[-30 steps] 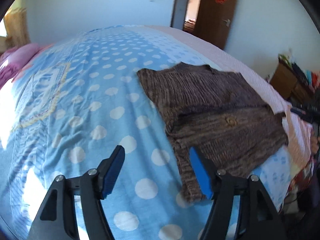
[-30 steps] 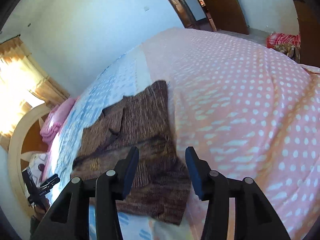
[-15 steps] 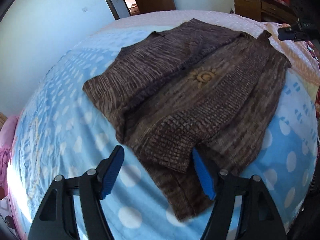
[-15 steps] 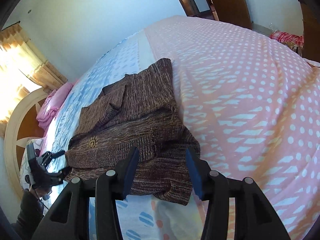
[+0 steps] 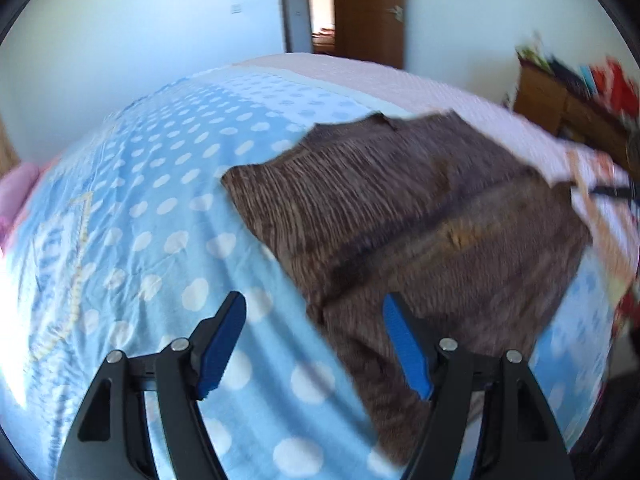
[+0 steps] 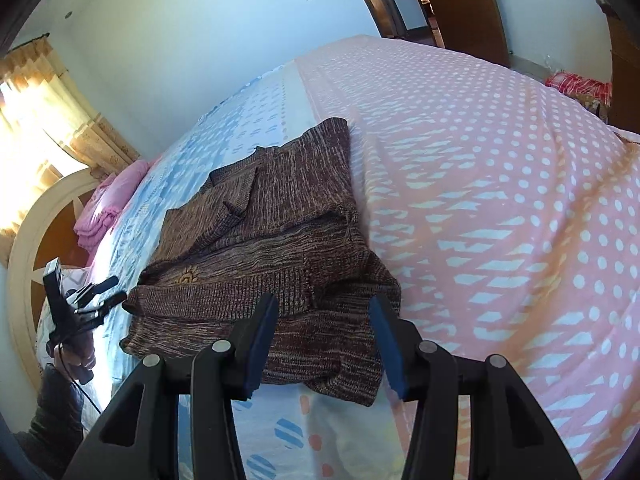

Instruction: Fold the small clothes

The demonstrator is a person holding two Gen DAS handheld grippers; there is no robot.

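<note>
Two grippers hang over a bed (image 6: 500,168) with nothing between their fingers. The left gripper (image 5: 314,346) has its blue-padded fingers (image 5: 219,350) spread wide above the blue dotted sheet (image 5: 160,216), its right finger reaching over the near edge of the sweater (image 5: 400,216). The right gripper (image 6: 322,344) is likewise parted, its fingers (image 6: 262,344) poised over the sweater (image 6: 280,264) at the near edge of the bed; whether the pads touch the knit is hard to tell from this angle.

The sweater is brown and knitted, lying partly folded across the bed, where the blue sheet meets the pink dotted cover (image 6: 500,240). One sleeve is laid across the body, and a small yellow emblem (image 6: 186,278) shows on the front. Its lower corner, in the left wrist view, trails toward the near edge of the bed. That view is smeared, so the knit's folds are unclear there.

In the right wrist view the left gripper (image 6: 100,300) appears at the far side of the sweater, its tips just beside the hem. A pink pillow (image 6: 106,212) lies at the head of the bed by a cream headboard (image 6: 32,240), with curtains (image 6: 52,112) above. A brown door (image 5: 366,12) stands open beyond the bed, and a wooden dresser (image 5: 560,104) with coloured things on it sits to the side.
</note>
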